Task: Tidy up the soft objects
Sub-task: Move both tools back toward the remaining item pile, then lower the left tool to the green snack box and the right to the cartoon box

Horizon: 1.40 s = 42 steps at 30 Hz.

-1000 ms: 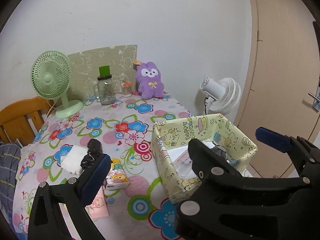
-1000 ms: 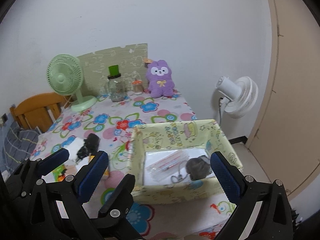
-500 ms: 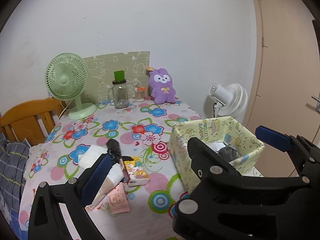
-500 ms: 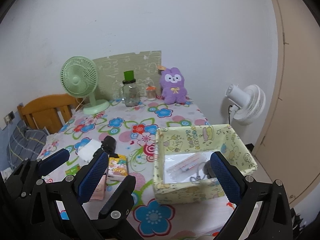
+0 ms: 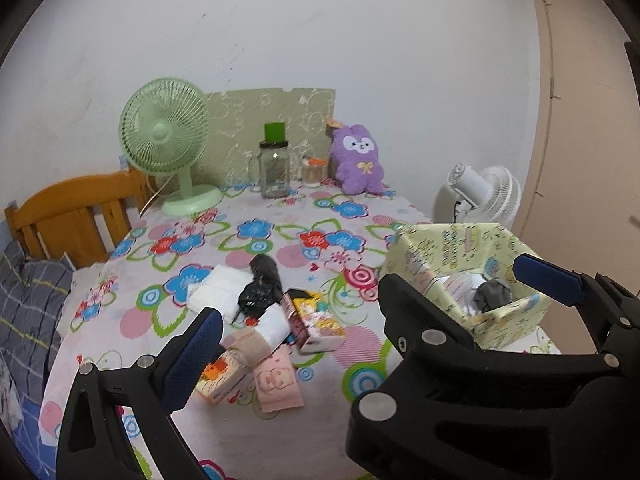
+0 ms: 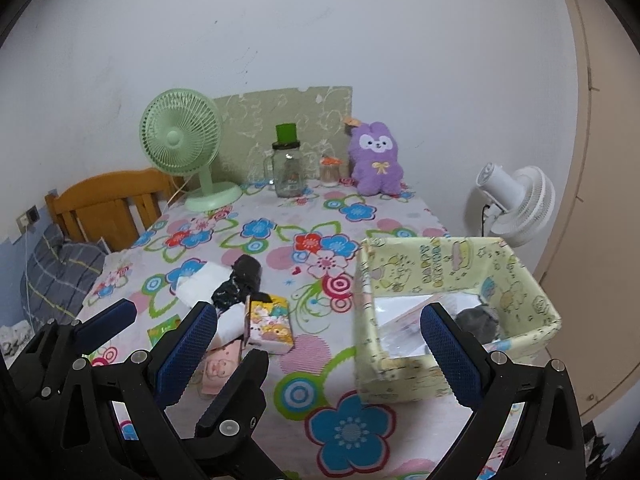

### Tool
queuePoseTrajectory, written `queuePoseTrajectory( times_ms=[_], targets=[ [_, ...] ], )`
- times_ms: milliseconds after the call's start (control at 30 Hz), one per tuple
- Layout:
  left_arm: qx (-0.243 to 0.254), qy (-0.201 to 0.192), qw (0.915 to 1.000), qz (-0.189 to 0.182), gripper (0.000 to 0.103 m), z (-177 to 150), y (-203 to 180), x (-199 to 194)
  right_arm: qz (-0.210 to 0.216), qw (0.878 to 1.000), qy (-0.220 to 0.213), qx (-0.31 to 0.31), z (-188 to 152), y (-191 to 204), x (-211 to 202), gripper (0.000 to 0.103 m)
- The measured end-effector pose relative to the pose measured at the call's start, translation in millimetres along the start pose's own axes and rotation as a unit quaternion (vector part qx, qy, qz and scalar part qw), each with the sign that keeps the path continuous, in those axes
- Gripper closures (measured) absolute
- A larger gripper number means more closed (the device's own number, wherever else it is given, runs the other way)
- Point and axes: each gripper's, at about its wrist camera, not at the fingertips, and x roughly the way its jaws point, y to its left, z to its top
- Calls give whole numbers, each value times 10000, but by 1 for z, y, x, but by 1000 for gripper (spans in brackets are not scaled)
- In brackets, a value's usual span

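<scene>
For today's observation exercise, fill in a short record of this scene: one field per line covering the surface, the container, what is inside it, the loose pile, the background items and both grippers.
surface: table with floral cloth
container: yellow patterned box, near the right edge
inside box: dark grey soft item on clear packets
loose pile: tissue packs, white cloth, black bundle, left of box
background: green fan, glass jar, purple plush
left gripper: open, holding nothing
right gripper: open, holding nothing

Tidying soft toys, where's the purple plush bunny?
The purple plush bunny stands at the table's far edge against the wall, right of the small orange-lidded jar.
</scene>
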Motion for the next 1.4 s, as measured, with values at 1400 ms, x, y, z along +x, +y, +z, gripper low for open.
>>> queuePoseTrajectory(
  times_ms=[1400],
  targets=[
    [-902, 1200, 9838, 975, 15, -46, 86, 86, 444, 9902, 1310, -165, -27, 57, 120, 18]
  ],
)
